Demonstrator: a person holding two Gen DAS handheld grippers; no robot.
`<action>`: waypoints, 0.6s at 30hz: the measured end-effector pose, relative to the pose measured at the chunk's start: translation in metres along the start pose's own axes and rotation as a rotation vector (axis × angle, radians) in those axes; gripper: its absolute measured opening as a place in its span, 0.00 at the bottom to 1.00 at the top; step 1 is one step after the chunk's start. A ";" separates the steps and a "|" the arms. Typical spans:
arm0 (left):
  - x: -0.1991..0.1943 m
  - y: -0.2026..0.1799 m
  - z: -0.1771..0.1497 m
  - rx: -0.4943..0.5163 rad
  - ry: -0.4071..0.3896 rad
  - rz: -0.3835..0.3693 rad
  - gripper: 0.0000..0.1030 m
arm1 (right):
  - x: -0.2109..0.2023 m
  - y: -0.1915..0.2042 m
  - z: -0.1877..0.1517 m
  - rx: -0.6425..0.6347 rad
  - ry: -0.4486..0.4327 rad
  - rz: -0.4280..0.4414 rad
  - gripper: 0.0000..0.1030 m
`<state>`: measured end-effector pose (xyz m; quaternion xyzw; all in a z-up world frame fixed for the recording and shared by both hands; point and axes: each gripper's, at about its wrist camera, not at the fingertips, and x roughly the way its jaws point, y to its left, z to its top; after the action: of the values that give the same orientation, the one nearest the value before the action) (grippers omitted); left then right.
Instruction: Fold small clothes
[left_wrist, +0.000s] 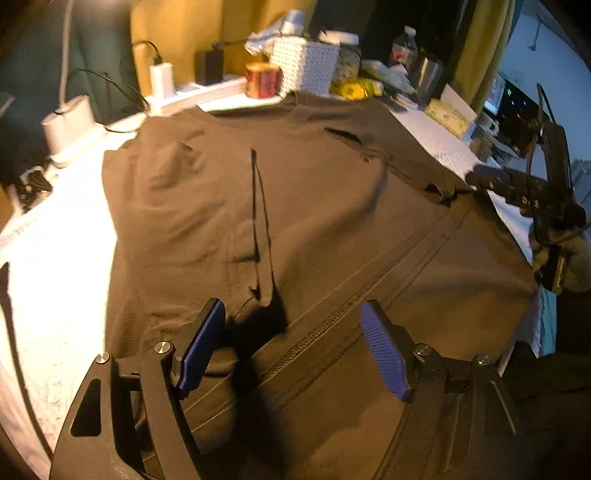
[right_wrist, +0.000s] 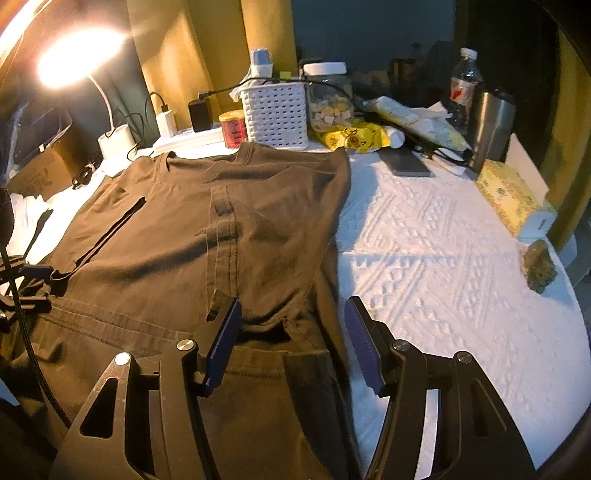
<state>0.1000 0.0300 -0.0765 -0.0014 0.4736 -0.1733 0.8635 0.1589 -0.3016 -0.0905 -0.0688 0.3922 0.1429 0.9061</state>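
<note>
The brown t-shirt (right_wrist: 207, 229) lay flat on the white tablecloth (right_wrist: 424, 258), filling the middle and left of the frame, collar up top by the white basket (right_wrist: 275, 112), long axis running bottom to top. Left gripper (left_wrist: 291, 347) and right gripper (right_wrist: 291, 347) both hung spread wide over the hem, pinching nothing. I'd grab both bottom corners evenly so the fold stays square

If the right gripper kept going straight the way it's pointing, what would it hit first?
Most likely the brown t-shirt, near its right edge, just ahead of the right gripper and its open jaws. Depth is hard to judge.
</note>
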 end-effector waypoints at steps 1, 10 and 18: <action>-0.004 0.001 -0.001 -0.013 -0.017 0.008 0.73 | -0.002 -0.001 -0.001 0.002 -0.002 -0.003 0.60; -0.031 0.013 -0.020 -0.110 -0.097 0.110 0.73 | -0.021 -0.001 -0.025 -0.018 -0.005 0.022 0.59; -0.052 0.027 -0.056 -0.188 -0.119 0.215 0.73 | -0.009 0.007 -0.037 -0.079 0.034 -0.004 0.48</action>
<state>0.0366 0.0797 -0.0697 -0.0419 0.4331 -0.0341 0.8997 0.1246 -0.3053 -0.1094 -0.1077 0.4013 0.1555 0.8962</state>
